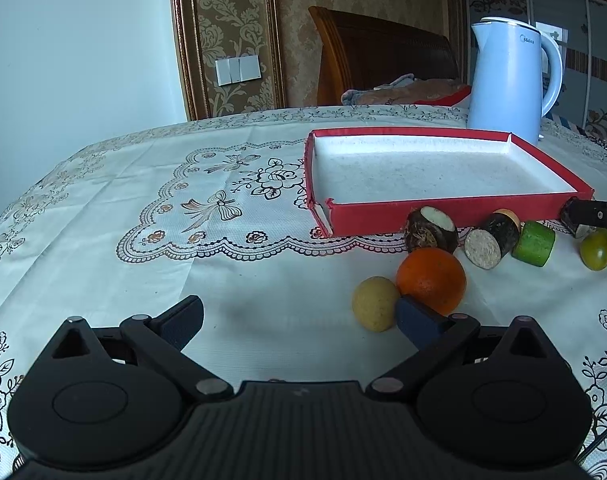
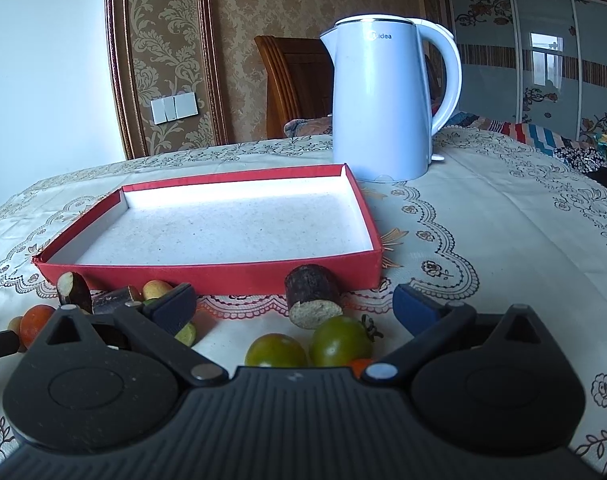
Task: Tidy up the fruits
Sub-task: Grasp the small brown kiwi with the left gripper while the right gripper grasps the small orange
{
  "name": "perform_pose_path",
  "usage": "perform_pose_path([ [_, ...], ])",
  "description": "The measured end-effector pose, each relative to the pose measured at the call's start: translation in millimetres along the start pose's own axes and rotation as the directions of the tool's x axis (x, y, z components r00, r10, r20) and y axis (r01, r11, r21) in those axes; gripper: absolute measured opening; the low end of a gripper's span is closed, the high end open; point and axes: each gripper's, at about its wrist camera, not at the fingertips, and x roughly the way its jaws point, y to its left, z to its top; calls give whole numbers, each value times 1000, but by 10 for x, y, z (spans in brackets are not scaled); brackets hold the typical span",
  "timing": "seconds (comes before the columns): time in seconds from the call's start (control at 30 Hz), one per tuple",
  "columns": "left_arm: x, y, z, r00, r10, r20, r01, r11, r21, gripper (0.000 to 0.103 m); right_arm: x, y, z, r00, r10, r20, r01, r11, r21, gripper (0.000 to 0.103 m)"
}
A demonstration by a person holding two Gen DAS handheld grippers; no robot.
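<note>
Cloth on the desk (image 2: pixel 503 216): cream lace-patterned cover with printed flowers and scalloped borders; it carries everything, and its weave probably keeps round fruit from rolling far.
Kettle (image 2: pixel 377 96): smooth pale-blue plastic, tall and tapered, standing upright just behind the red tray, apart from the fruit.
Red tray (image 2: pixel 207 276): shallow cardboard rectangle, red outside, speckled white inside, nothing in it; judged to be where the fruit belongs.
Left hand-held gripper (image 1: pixel 299 318): black frame, blue pads, jaws spread wide and holding nothing, low in front of the tray; its right pad sits just by the orange, likely lining up for a pick.
Right hand-held gripper (image 2: pixel 293 306): jaws likewise wide apart and empty, facing the tray's front wall.
Orange (image 1: pixel 431 280): dimpled sphere, in front of the tray.
Cut root pieces (image 1: pixel 491 236): dark rough skin, pale fibrous faces, stubby cylinders against the tray's front wall.
Green tomatoes (image 2: pixel 339 340): glossy, round, two side by side before the tray, between the right jaws.
Yellow fruit (image 1: pixel 375 304): matte small ball touching the orange.
</note>
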Motion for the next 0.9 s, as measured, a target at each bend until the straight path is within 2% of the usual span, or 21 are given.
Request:
perform_pose_path([
  [0.23,32,-13,3,1000,1,-13,-1,1000,-17,103,-62,-104,0,1000,24,15,-25,999,45,103],
  [0.37,37,3,4,1000,-7,-17,6,1000,-25,103,-180,-219,-31,999,52,9,-52,999,3,103],
  [0.47,35,6,7,999,-27,-18,26,999,-34,90,-300,-343,-54,997,56,45,-57,998,10,103],
  [0.53,49,-10,12,999,-46,-25,46,998,-38,85,-342,-419,-60,996,62,60,-64,998,30,103],
  [0.67,45,-91,23,999,-45,-19,45,999,-11,69,-334,-482,-81,997,59,56,-62,997,45,103],
  [0.77,115,-143,44,998,-52,-47,52,999,3,58,-329,-496,-85,997,59,57,-61,997,49,103],
  [0.9,152,-155,72,997,-60,-42,59,998,-5,53,-384,-489,-103,997,28,66,-27,1000,-6,103],
])
